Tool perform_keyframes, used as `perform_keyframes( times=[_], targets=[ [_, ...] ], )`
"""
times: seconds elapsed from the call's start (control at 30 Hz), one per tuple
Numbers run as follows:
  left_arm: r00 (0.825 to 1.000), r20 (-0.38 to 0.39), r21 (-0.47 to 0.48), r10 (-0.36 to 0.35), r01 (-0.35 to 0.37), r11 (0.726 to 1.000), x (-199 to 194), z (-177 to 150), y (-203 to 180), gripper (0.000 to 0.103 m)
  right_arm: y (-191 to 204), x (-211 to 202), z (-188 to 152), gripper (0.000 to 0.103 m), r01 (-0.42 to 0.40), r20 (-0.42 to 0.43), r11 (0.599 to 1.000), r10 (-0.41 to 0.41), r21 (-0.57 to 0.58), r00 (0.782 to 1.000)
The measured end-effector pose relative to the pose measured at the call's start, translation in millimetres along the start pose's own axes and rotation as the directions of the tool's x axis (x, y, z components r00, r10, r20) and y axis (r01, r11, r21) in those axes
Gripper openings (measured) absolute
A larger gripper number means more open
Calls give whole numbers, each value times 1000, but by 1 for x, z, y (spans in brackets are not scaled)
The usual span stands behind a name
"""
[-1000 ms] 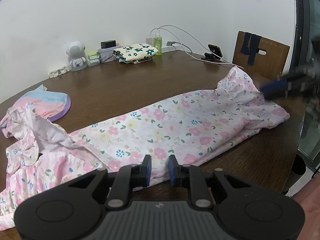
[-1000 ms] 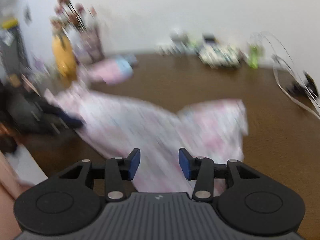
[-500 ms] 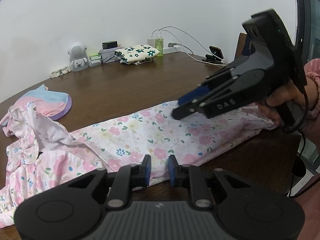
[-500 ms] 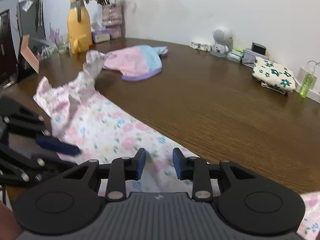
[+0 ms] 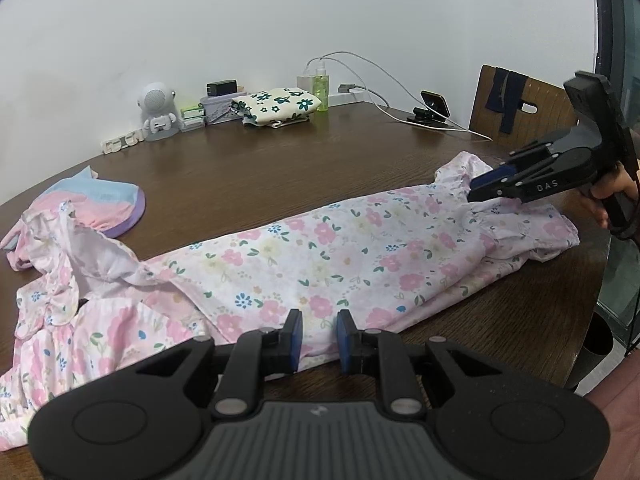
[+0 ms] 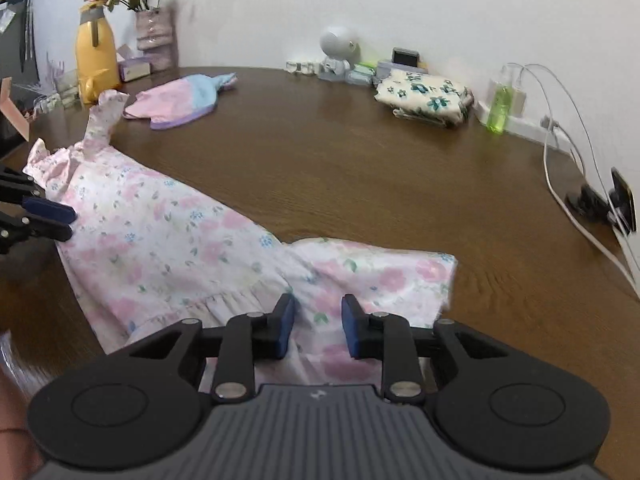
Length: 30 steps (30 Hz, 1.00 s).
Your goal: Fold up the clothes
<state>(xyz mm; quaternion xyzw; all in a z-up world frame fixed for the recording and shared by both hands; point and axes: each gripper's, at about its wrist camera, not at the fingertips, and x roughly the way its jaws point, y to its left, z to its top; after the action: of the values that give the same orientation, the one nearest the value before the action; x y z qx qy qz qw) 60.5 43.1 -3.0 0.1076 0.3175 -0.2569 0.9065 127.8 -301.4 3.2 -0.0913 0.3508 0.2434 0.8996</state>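
We've got the dress (image 5: pixel 320 256) laid out long across the near side of the wooden table (image 5: pixel 280 172), folded lengthwise into a narrow strip w/ a doubled edge showing along the near side. It's thin cotton-type fabric, white-pink w/ small pink and blue flowers and green leaves; ruffled bits at one end, bunched and partly turned inside out, a gathered seam and wider skirt panel at the other. We judge it very light, limp, not slippery on wood, nothing fragile. It'll sag and slide out of line if lifted by one point, so best grip is at both layers of an end, near the corners, w/ both tools at once.

Our left gripper (image 5: pixel 318 338) sits low at the strip's near edge, jaws parted w/ a modest gap, nothing between them. Our right gripper (image 6: pixel 316 326) hangs over the skirt end, jaws spread a bit wider, also holding nothing; the left view shows it nosing at the frilled cloth there.

Farther out: a pink-blue garment (image 5: pixel 100 204) lies flat, approx. next to the ruffled end, and a folded floral cloth (image 5: pixel 276 106) rests by the wall. Whether more folds are due, can't tell.
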Motion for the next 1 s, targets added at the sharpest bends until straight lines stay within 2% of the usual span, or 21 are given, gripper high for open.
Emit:
perform_keyframes(
  times=[0.27,0.3,0.4,0.43,0.5,0.57,0.6,0.63,0.73,0.83,0.9,1.0],
  targets=[
    [1000,-6,2,7,-7,1000,0,1,-2,17,6,4,9,29,20,-42,1000,-19,17,999],
    [1000,-10,5,8,-8,1000,0,2,-3,18,5,2,11,35,19,-50,999,-17,32,999],
    [1000,-14,10,0,0,1000,0,6,-5,30,10,-14,23,54,29,-15,998,-29,54,999],
    [1000,-8,13,0,0,1000,-2,7,-6,30,16,-19,28,58,28,-1,999,-28,44,1000],
    [999,32,12,1,-1,1000,-10,11,-6,32,31,-26,38,74,22,23,1000,-22,7,999],
    [997,74,-4,15,-14,1000,-24,14,0,42,51,-30,48,77,3,51,999,-1,-41,999],
    [995,95,-12,23,-22,1000,-31,16,3,49,61,-31,52,77,-10,64,998,14,-63,998],
    [994,104,-23,44,-42,999,-38,16,9,50,73,-31,58,77,-30,80,996,37,-87,996],
    [990,97,-75,99,-92,993,-42,27,33,51,106,-19,69,76,-75,98,986,90,-146,991],
    [987,71,-136,142,-132,982,-36,43,60,55,140,7,70,61,-117,57,973,131,-197,990],
    [984,51,-176,170,-158,972,-32,53,79,63,154,22,66,41,-156,23,966,164,-205,986],
    [978,21,-234,209,-199,952,-27,69,107,69,170,39,57,35,-196,-23,959,195,-205,980]
  ],
)
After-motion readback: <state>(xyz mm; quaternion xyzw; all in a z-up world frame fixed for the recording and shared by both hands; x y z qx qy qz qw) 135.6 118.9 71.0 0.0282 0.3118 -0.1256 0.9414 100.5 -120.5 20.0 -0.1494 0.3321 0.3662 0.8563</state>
